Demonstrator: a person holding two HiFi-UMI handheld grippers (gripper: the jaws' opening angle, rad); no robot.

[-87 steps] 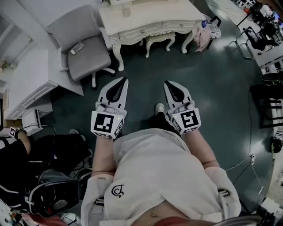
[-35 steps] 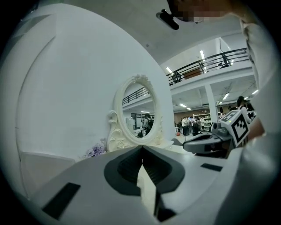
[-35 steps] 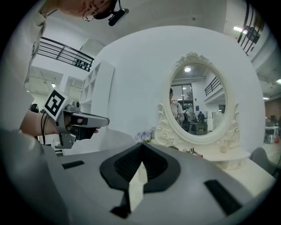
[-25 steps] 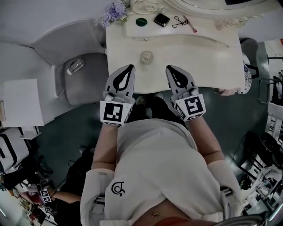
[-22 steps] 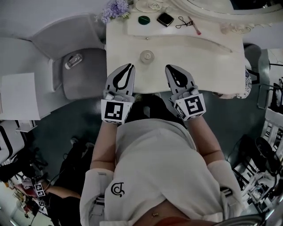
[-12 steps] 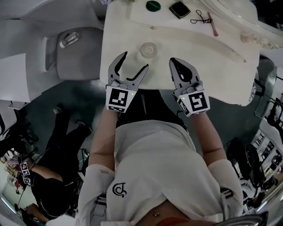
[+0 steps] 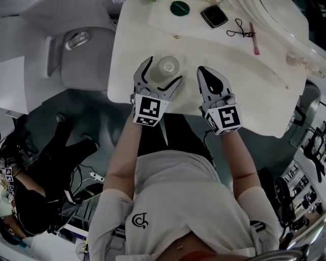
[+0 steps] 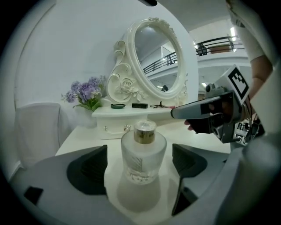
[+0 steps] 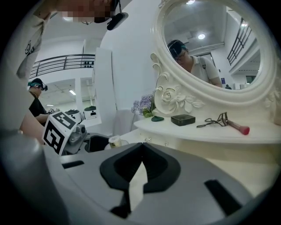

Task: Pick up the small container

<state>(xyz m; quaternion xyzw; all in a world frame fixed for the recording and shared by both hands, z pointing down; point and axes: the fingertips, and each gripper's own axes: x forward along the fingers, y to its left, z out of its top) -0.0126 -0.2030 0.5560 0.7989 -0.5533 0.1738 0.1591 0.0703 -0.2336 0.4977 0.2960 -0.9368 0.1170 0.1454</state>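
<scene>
The small container is a frosted glass bottle (image 7: 168, 65) with a gold cap, upright near the front edge of the white dressing table (image 7: 239, 81). My left gripper (image 7: 164, 69) reaches over that edge and its jaws are opening. The bottle (image 8: 143, 151) stands between the two pads with a gap on each side, and nothing presses on it. My right gripper (image 7: 204, 70) hovers over the table just right of the bottle, jaws shut and empty. In the right gripper view (image 9: 141, 147) the bottle's cap (image 9: 115, 141) shows at the left.
On the raised back shelf lie a green lid (image 7: 179, 7), a black compact (image 7: 214, 16), an eyelash curler (image 7: 239, 28) and a pink stick (image 7: 254, 45). An oval mirror (image 8: 156, 61) and purple flowers (image 8: 88, 93) stand behind. A grey chair (image 7: 81, 51) is left of the table.
My left gripper's jaws went from shut to wide apart and moved forward round the bottle. The right gripper stayed shut beside it. The table came closer in the head view.
</scene>
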